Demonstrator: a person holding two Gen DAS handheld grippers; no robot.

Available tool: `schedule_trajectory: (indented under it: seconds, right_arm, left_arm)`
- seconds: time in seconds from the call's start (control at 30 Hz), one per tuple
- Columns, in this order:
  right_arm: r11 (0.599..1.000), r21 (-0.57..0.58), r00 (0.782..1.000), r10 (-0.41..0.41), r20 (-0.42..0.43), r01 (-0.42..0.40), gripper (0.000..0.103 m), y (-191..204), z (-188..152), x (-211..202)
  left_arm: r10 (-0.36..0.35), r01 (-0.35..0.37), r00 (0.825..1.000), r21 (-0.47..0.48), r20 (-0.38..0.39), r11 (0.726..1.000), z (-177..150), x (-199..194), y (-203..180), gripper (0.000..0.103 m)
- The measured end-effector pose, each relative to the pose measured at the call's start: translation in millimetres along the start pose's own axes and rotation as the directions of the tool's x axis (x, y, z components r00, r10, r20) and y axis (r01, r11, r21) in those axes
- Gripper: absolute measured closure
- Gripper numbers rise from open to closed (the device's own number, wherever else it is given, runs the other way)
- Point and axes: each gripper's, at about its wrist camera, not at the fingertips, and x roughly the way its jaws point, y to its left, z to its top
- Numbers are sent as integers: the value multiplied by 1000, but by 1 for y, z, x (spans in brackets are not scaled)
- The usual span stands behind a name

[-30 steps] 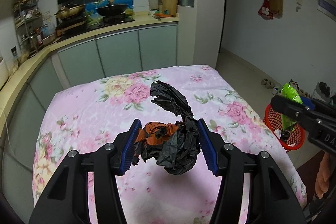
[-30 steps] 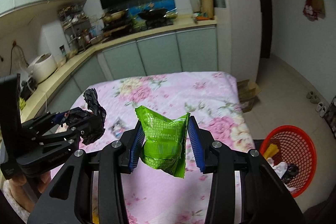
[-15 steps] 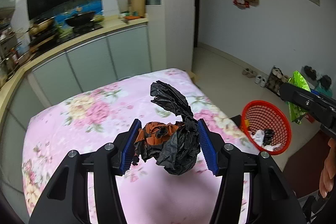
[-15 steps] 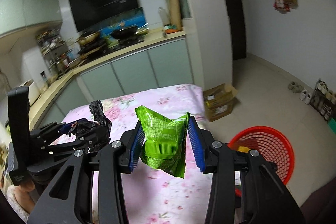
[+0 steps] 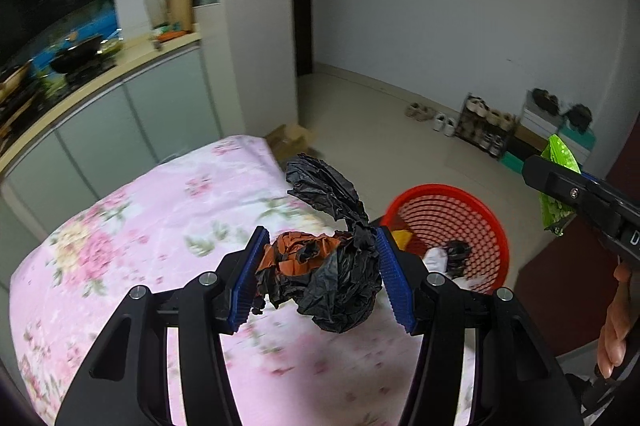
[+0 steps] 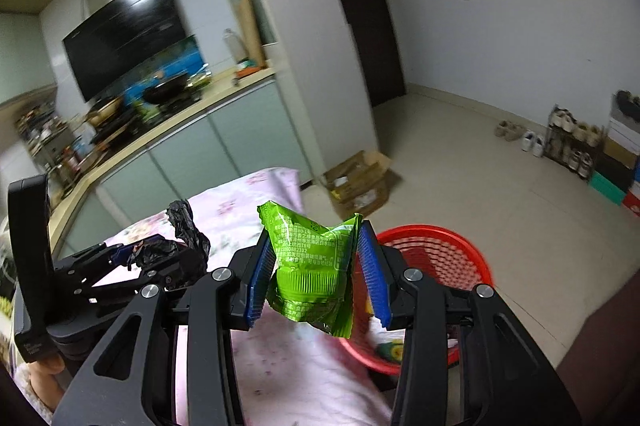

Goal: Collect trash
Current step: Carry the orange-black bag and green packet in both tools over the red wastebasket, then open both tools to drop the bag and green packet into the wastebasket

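Beside the tabletop [image 5: 152, 210], your claws have swung toward the basket [image 5: 460, 202], left [image 5: 320, 280] pinching the black bag [image 5: 340, 286], right [image 6: 316, 274] the green wrapper [image 6: 312, 262]: drop next.

Plastics and cloth, as we see them

We see a crinkled, glossy black plastic bag [image 5: 336, 286], a shiny green foil-like snack wrapper [image 6: 312, 266], a red plastic mesh basket [image 5: 472, 214] and a matt floral cloth [image 5: 160, 210].

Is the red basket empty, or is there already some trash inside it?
Not empty. The red basket already holds a yellow piece, something white and a black scrap.
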Motion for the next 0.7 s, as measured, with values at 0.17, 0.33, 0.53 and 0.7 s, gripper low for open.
schedule_trajectory:
  seconds: [0.17, 0.33, 0.53, 0.7]
  right_arm:
    - [998, 46, 999, -44, -6, 44, 63, -19, -1, 2]
    - [989, 113, 995, -87, -53, 92, 63, -45, -7, 15]
    - [977, 172, 987, -111, -114, 130, 63, -70, -16, 36]
    - [967, 211, 978, -101, -185, 140, 63, -83, -23, 62]
  left_arm:
    - [-74, 75, 997, 30, -24, 997, 8, 21, -28, 50]
    - [-134, 138, 988, 41, -82, 990, 8, 49, -49, 50]
    - [-174, 185, 971, 57, -162, 981, -3, 87, -73, 50]
    - [-196, 214, 954, 57, -227, 975, -8, 119, -84, 50]
